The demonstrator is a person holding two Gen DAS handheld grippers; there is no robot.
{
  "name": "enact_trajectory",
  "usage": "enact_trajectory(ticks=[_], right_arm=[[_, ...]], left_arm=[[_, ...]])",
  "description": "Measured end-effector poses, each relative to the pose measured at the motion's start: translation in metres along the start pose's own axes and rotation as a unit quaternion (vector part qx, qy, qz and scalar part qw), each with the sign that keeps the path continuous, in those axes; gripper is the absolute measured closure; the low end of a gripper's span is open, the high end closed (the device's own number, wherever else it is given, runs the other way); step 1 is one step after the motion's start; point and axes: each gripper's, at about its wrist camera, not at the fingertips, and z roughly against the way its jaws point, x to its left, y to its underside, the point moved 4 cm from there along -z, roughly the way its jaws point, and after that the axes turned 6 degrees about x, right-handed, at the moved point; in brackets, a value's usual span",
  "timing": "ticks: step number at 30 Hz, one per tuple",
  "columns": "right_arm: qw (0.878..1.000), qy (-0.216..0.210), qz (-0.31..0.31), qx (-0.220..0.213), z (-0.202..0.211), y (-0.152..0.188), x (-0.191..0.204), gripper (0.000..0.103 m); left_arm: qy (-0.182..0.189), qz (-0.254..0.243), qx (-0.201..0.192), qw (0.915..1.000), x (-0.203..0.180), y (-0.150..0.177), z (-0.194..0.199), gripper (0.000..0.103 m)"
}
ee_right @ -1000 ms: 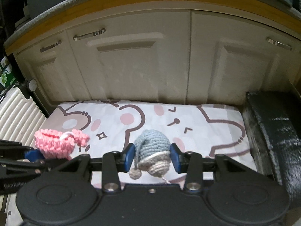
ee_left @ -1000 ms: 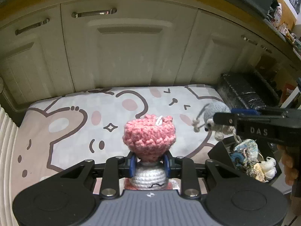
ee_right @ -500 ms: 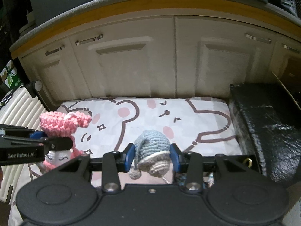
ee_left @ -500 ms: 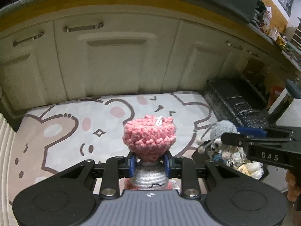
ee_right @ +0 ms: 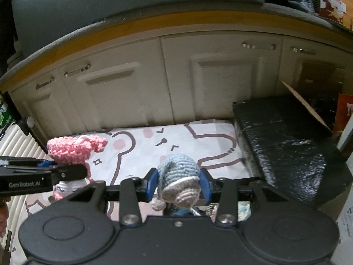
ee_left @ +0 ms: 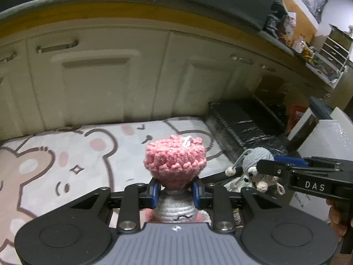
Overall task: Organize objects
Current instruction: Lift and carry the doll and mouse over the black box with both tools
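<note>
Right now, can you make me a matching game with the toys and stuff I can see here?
Things:
1. pink crochet doll
2. blue-capped crochet doll
3. bear-print mat
4. black wrapped block

Places:
A. lies flat in front of the cupboard doors
B. held between the right gripper's fingers
C. sits at the mat's right edge
D. held between the left gripper's fingers

Pairs: 1-D, 2-B, 3-A, 4-C
</note>
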Motion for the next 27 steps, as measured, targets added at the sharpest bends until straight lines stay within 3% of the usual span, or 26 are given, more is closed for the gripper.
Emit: enact_trajectory(ticks=[13, 22, 27], right_arm=[[1.000, 0.005, 0.011, 0.027, 0.015, 0.016, -0.032, 0.061], [0.998, 0.038, -0.014, 0.054, -0.002, 0.033, -0.068, 0.061], [0.997, 0.047, -0.022, 0.052, -0.018, 0.037, -0.082, 0.061]], left_arm=[[0.042, -0.031, 0.003, 0.9986, -0.045, -0.008, -0.030, 0.073], [0.102, -0.018, 0.060, 0.9928, -0.076, 0.004, -0.066, 0.073], [0.114, -0.019, 0.092, 0.9891, -0.085, 0.014, -0.087, 0.073]])
